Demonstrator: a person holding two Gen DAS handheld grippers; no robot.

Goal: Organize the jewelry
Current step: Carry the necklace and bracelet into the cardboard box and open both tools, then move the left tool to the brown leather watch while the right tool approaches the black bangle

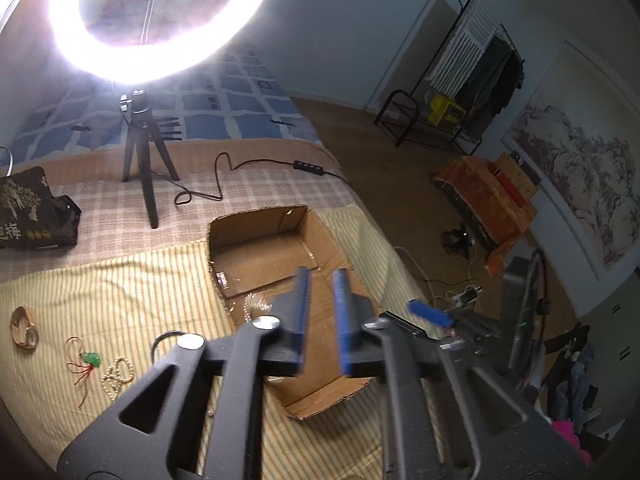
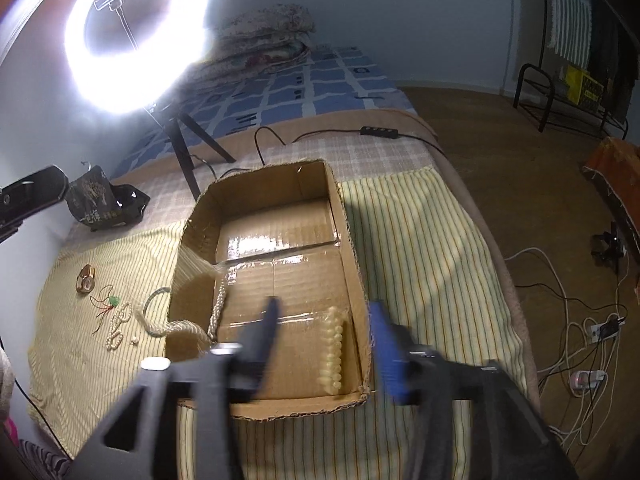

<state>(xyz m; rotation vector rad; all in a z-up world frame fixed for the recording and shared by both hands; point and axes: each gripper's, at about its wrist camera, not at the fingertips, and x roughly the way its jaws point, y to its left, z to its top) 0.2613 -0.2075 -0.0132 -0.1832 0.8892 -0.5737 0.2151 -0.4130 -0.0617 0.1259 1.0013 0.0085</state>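
An open cardboard box (image 2: 352, 240) lies on a striped cloth on the bed; it also shows in the left wrist view (image 1: 224, 232). Inside it lie a chunky cream bead bracelet (image 2: 333, 350) and a pearl strand (image 2: 218, 312). Left of the box lie a small pearl necklace (image 2: 118, 326) (image 1: 117, 376), a green pendant on red cord (image 2: 114, 301) (image 1: 91, 358), a gold watch (image 2: 85, 278) (image 1: 24, 326) and a pale bangle (image 2: 150, 312). My right gripper (image 2: 326, 316) is open and empty above the box. My left gripper (image 1: 322, 276) is open and empty over the box's near side.
A lit ring light on a black tripod (image 1: 144, 160) stands behind the box, its cable (image 1: 224, 176) trailing across the bed. A black bag (image 1: 28, 212) sits at the left. The bed's right edge drops to a floor with cables and power strips (image 2: 588, 376).
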